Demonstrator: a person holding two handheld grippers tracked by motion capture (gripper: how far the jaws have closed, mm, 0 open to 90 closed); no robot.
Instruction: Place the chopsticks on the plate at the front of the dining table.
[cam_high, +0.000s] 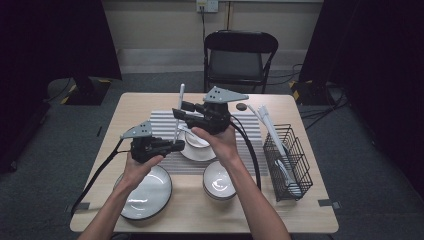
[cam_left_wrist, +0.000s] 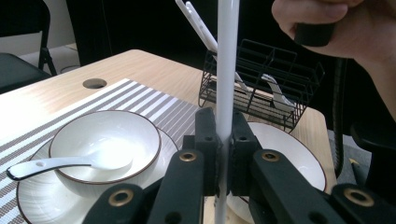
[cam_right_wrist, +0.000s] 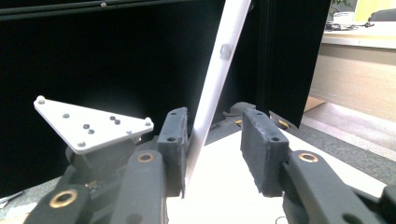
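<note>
Above the bowl (cam_left_wrist: 105, 149), left gripper (cam_left_wrist: 223, 154) jaws pinch a white stick (cam_left_wrist: 225, 70); right gripper (cam_right_wrist: 219, 154) jaws spread.

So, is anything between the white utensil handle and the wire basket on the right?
Nothing visible blocks it. The left gripper is shut on the white utensil handle; the right gripper is open around it. Toward the wire basket, only a bowl sits low on the table.

Standing at top centre behind the light wooden rectangular table (cam_high: 150, 107): a black folding metal chair (cam_high: 239, 59). Spreading all around: grey carpet floor (cam_high: 60, 135). Hanging at upper left and right: black curtains (cam_high: 55, 40). Running along the top: a beige wall (cam_high: 160, 25).
</note>
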